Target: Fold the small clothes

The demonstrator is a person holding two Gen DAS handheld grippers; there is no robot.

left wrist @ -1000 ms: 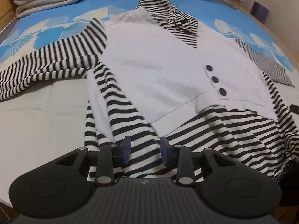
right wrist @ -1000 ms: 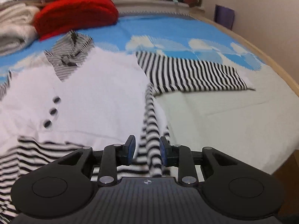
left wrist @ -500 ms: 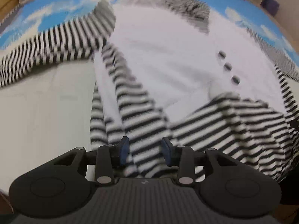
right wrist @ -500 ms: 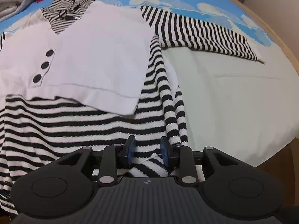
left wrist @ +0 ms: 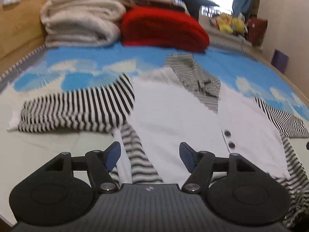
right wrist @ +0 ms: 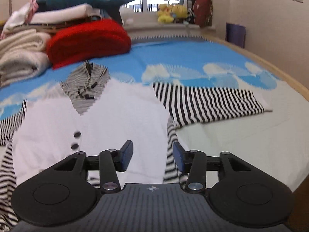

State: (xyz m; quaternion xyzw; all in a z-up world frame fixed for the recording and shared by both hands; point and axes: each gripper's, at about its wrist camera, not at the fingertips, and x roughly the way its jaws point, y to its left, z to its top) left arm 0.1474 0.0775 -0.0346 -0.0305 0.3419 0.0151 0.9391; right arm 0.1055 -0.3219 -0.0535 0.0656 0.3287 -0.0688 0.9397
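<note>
A small top with a white vest front (left wrist: 173, 116) (right wrist: 115, 119), dark buttons and black-and-white striped sleeves lies flat on the bed, face up. Its left sleeve (left wrist: 77, 110) spreads left, its right sleeve (right wrist: 208, 102) spreads right. My left gripper (left wrist: 149, 156) is open and empty, low over the garment's lower left side by the striped side seam. My right gripper (right wrist: 152, 156) is open and empty, low over the lower right side. The striped hem is mostly hidden under both gripper bodies.
A blue and white patterned bed sheet (right wrist: 183, 61) covers the bed. A red folded knit (left wrist: 164, 29) (right wrist: 88, 38) and a stack of cream blankets (left wrist: 81, 23) lie at the far end. A wall (right wrist: 270, 29) runs along the right, with a wooden bed edge (right wrist: 289, 81).
Both grippers have opened wider and tilted up from looking down at the striped hem, so the far end of the bed now shows. The garment lies as before.
</note>
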